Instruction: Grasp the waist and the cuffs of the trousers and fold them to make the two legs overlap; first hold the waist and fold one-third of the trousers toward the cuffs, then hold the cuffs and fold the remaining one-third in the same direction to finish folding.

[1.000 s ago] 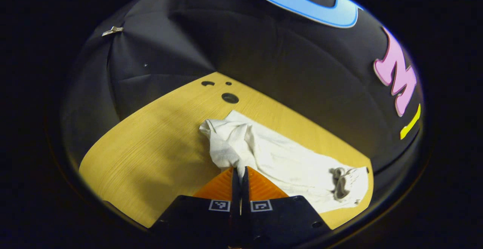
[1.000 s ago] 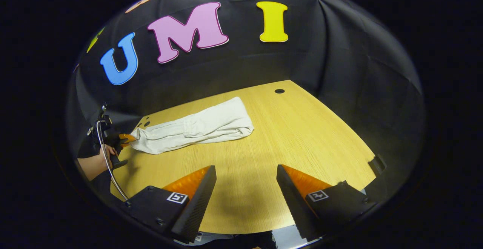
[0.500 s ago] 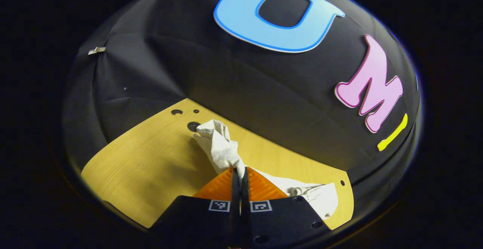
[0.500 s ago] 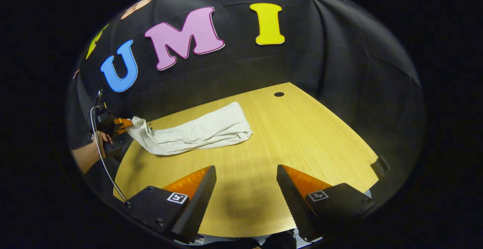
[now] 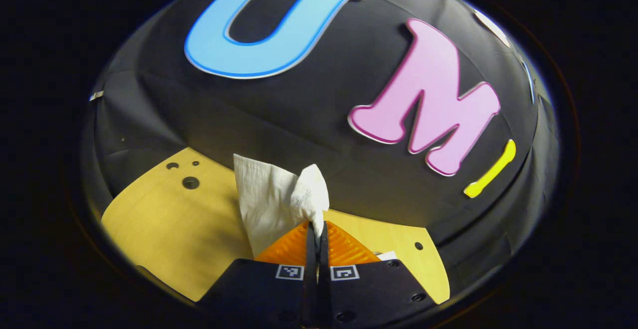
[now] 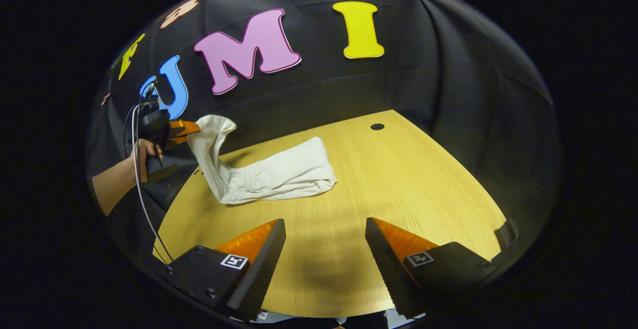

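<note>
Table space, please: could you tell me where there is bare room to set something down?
The table is bare right of the trousers, up to the small hole, and in front of the right gripper. The left corner is crowded: the left gripper lifts the trousers' end there.

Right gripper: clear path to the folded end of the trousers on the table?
Probably yes. The right gripper is open, with bare table between it and the trousers. The left gripper holds the other end up, off to the side.

My left tool [image 6: 192, 128] has risen from the surface [image 6: 398, 179], lifting the pinched end of the trousers [image 6: 269, 174] into the air near the left edge. That end [image 5: 279, 199] now hangs upright before the wall instead of lying flat.
</note>
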`<state>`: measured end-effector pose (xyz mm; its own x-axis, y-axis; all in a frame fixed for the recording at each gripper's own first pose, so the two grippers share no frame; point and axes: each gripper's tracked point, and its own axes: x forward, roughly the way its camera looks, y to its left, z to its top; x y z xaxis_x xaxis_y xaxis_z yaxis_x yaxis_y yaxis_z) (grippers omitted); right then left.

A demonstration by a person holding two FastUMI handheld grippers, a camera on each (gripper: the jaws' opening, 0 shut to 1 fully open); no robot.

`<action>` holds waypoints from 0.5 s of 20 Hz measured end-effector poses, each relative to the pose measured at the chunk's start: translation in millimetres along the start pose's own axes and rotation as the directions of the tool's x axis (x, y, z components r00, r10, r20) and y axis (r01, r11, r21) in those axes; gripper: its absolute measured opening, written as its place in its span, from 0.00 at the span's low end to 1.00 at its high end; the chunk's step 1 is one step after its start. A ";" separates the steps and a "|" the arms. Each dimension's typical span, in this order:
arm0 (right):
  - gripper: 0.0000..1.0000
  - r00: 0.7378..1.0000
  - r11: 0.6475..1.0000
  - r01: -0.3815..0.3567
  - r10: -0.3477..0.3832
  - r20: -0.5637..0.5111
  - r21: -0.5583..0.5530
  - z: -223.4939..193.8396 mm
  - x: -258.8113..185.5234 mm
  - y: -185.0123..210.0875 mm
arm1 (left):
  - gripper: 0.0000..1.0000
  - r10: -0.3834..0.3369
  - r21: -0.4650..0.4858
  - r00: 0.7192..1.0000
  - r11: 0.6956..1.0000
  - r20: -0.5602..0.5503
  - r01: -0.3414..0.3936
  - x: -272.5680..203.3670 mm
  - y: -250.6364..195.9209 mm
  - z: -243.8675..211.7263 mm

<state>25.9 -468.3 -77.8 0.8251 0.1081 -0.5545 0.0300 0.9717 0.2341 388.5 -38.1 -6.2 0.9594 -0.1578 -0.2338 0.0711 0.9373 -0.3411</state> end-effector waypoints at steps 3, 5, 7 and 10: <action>0.99 1.000 1.000 -0.029 0.029 -0.010 -0.001 2.2 5.3 -4.9 | 0.05 -0.056 0.025 0.998 0.998 -0.020 0.057 13.3 -54.5 -13.9; 0.98 0.999 0.999 -0.043 0.043 -0.014 0.002 2.9 7.6 -8.2 | 0.05 -0.091 0.048 0.995 0.994 -0.051 0.094 22.6 -90.9 -30.5; 0.99 0.998 0.998 -0.056 0.056 -0.021 -0.005 2.4 7.3 -13.4 | 0.05 -0.123 0.063 0.989 0.990 -0.079 0.128 28.2 -121.2 -45.8; 0.99 0.997 0.998 -0.067 0.066 -0.027 -0.008 4.0 8.1 -24.1 | 0.05 -0.165 0.075 0.978 0.982 -0.125 0.175 36.5 -164.0 -73.8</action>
<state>34.0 -491.7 -84.7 0.8096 0.1782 -0.5593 -0.0295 0.9640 0.2644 391.7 -220.5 -26.0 0.8929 -0.3479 -0.2858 0.2585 0.9158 -0.3073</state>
